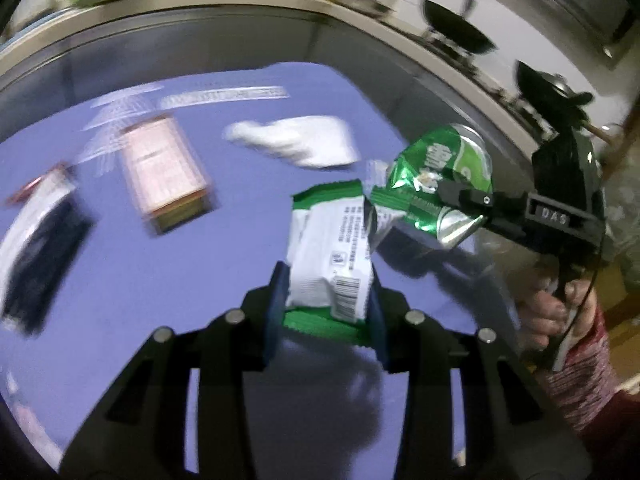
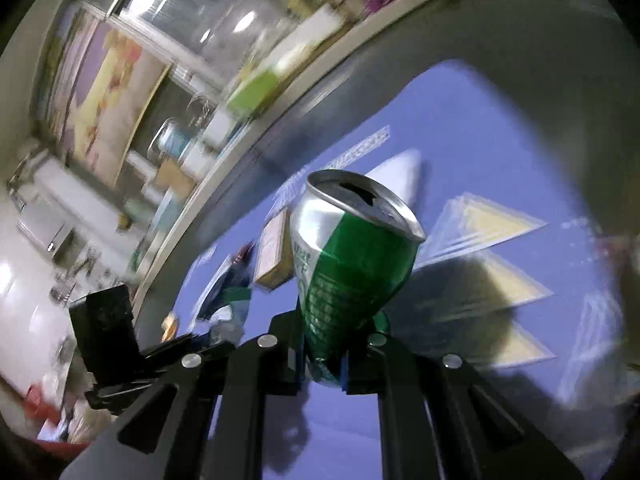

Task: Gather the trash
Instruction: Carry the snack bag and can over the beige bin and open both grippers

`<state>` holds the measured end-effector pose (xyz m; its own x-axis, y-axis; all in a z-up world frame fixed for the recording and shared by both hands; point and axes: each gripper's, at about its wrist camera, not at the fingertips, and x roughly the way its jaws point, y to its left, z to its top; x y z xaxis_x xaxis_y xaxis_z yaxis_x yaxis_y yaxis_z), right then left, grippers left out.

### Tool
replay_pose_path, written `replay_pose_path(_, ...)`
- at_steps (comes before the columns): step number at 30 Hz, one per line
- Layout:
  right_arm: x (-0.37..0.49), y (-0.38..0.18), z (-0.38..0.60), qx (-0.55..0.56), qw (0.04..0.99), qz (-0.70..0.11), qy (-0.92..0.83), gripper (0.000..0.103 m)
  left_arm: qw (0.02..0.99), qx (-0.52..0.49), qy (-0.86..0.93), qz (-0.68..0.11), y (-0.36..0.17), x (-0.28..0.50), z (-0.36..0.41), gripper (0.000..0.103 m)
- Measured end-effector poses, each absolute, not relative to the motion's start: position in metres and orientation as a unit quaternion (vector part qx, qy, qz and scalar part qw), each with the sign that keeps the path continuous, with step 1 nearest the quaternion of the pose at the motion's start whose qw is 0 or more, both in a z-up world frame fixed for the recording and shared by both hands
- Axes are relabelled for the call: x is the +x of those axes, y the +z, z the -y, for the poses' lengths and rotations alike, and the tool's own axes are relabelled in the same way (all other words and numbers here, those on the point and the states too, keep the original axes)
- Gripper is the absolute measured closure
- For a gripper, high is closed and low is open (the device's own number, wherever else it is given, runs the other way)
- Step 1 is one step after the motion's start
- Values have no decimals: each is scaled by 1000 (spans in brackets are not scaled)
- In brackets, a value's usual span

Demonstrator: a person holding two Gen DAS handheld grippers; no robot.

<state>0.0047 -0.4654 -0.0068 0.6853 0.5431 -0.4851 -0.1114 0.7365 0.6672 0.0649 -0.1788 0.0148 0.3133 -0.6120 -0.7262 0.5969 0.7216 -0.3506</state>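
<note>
Both loads are lifted off the blue cloth (image 1: 140,280), so I judge the step is carriage to a bin (none in view). I hold both grips firm and level. My left gripper (image 1: 326,304) clamps a green-and-white wrapper (image 1: 332,256), which stands ahead of its fingers. My right gripper (image 2: 322,360) pinches a crushed green can (image 2: 348,264) by its base, dented, mouth pointing away.

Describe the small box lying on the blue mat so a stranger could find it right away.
Start at the blue mat. Left of the white crumpled tissue lies the small box, flat, with a pale pink printed top. It alone is box-shaped; the dark packet to its left is a flat pouch.
</note>
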Motion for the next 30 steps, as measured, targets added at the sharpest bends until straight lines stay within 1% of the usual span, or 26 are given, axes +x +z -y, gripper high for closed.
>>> replay_pose_path(6,-59,2,575,319,900,-294,40,95,764,13,-455,-456,26,67,303,67)
replay_pose_path(10,-94,3,630,310,908,-279,-43,95,732,29,-502,-460,32,60,395,67)
replay_pose_path(14,-103,-10,661,302,907,-281,-85,95,716,50,-514,-470,24,55,459,67)
replay_pose_path(19,-88,-31,672,293,903,-297,-102,95,703,56,-508,-494,4,61,502,66)
replay_pose_path(20,-84,-36,674,294,902,-299,-105,95,701,57,-506,-500,-2,62,511,63)
replay_pose_path(21,-76,-40,675,293,901,-299,-111,95,698,60,-500,-509,-8,64,517,52)
replay_pose_path(23,-68,-48,679,291,896,-310,-128,94,697,69,-481,-527,-20,65,528,44)
replay_pose_path(24,-62,-53,683,297,889,-320,-141,93,697,73,-472,-535,-26,66,532,43)
replay_pose_path(27,-63,-57,690,318,882,-316,-144,93,695,73,-466,-543,-30,68,533,43)
replay_pose_path(30,-72,-54,690,321,886,-304,-140,91,701,79,-473,-528,-22,61,529,43)
